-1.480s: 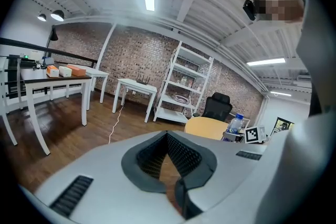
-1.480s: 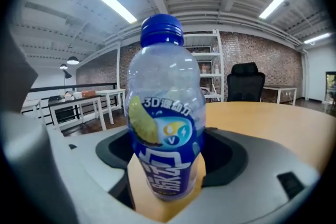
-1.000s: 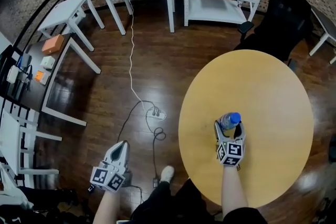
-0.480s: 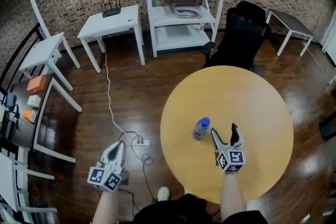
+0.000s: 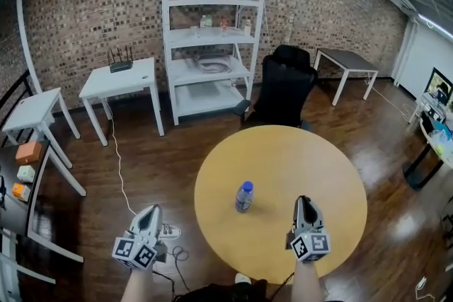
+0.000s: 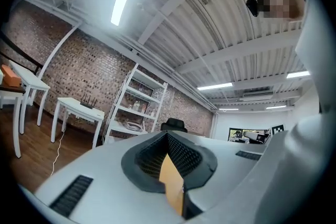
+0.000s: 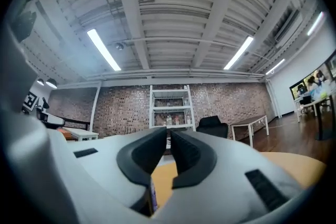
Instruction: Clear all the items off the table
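Note:
A clear water bottle (image 5: 244,196) with a blue cap stands upright on the round wooden table (image 5: 311,159), left of its middle. My right gripper (image 5: 304,203) hovers over the table's near side, to the right of the bottle and apart from it. In the right gripper view, the right gripper (image 7: 169,136) has its jaws closing to a narrow slit with nothing between them. My left gripper (image 5: 151,212) hangs over the floor, left of the table. The left gripper (image 6: 168,136) is shut and empty in its own view.
A white shelf unit (image 5: 212,39) stands against the brick wall, a black chair (image 5: 283,92) behind the table. White side tables (image 5: 120,85) line the left. A power strip with cable (image 5: 170,231) lies on the floor by my left gripper. A grey table (image 5: 350,61) is far right.
The right gripper has let go of the bottle, drawn back toward me and to the right, and its jaws have come together. The head view has tilted up. The bottle still stands on the table.

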Available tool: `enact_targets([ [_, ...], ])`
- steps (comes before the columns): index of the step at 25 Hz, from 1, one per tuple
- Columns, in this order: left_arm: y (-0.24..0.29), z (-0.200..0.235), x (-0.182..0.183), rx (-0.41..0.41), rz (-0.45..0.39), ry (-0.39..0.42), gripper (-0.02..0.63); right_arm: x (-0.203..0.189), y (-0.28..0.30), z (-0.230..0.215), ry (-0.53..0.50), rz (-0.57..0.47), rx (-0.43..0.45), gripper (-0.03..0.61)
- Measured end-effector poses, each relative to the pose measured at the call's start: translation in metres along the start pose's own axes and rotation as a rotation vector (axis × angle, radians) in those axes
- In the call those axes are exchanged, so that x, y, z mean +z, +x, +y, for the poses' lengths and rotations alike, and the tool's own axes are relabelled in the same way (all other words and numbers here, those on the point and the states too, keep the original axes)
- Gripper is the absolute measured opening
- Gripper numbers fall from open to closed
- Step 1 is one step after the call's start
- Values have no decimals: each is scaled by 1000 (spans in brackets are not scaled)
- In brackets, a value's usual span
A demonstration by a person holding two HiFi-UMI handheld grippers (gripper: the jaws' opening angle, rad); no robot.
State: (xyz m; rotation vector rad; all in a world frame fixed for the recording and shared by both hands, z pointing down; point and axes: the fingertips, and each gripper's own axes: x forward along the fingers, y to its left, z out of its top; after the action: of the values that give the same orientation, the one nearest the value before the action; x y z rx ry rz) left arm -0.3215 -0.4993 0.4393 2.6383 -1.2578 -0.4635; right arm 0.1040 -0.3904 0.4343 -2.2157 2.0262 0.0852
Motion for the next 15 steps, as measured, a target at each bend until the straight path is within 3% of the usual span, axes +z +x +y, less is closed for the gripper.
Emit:
enact_targets([
  [2,3,-1,0,-16,-4,-9,0,4,-11,3,5,-12,-5,5],
  [15,20,-49,-13,-199,16,-60,0,23,-60,2,-5,-59,-99,5],
])
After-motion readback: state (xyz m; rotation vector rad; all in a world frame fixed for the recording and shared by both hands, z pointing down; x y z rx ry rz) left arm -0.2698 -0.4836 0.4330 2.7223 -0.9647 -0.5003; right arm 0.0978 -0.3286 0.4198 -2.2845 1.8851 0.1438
